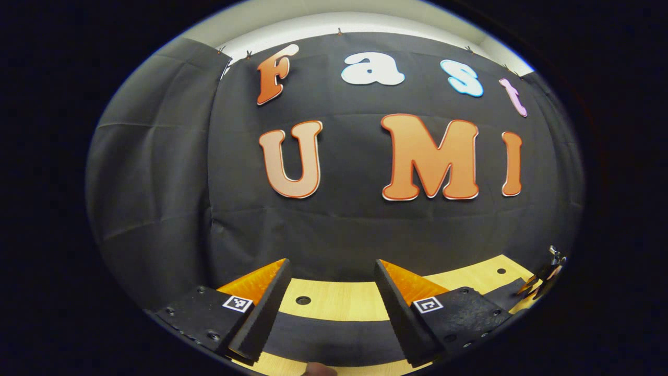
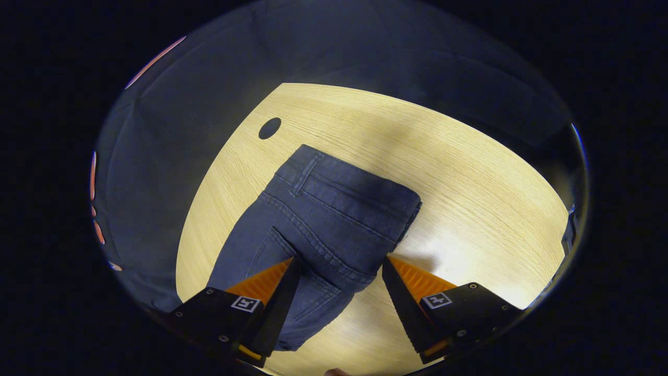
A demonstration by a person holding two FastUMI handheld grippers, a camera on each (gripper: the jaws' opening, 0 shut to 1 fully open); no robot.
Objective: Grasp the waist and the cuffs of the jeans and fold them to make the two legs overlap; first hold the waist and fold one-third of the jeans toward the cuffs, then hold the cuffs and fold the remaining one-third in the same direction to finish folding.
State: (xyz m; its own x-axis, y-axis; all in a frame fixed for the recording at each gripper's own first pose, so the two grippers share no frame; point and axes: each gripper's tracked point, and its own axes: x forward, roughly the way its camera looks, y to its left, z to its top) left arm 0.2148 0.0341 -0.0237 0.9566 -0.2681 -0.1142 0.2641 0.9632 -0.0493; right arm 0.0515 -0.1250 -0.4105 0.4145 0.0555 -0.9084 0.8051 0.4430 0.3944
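Our right gripper (image 2: 339,271) hangs wide open and empty just above the jeans (image 2: 318,224), their long axis running ahead to the waist (image 2: 355,177). Our left gripper (image 1: 331,277), open, faces the wall.

Left gripper view: low, near-level, faces the booth wall (image 1: 334,219); table (image 1: 339,300) strip along frame bottom. Right gripper view: tilted down at the table (image 2: 469,198), close above jeans (image 2: 323,219) at centre. Shared: the table.
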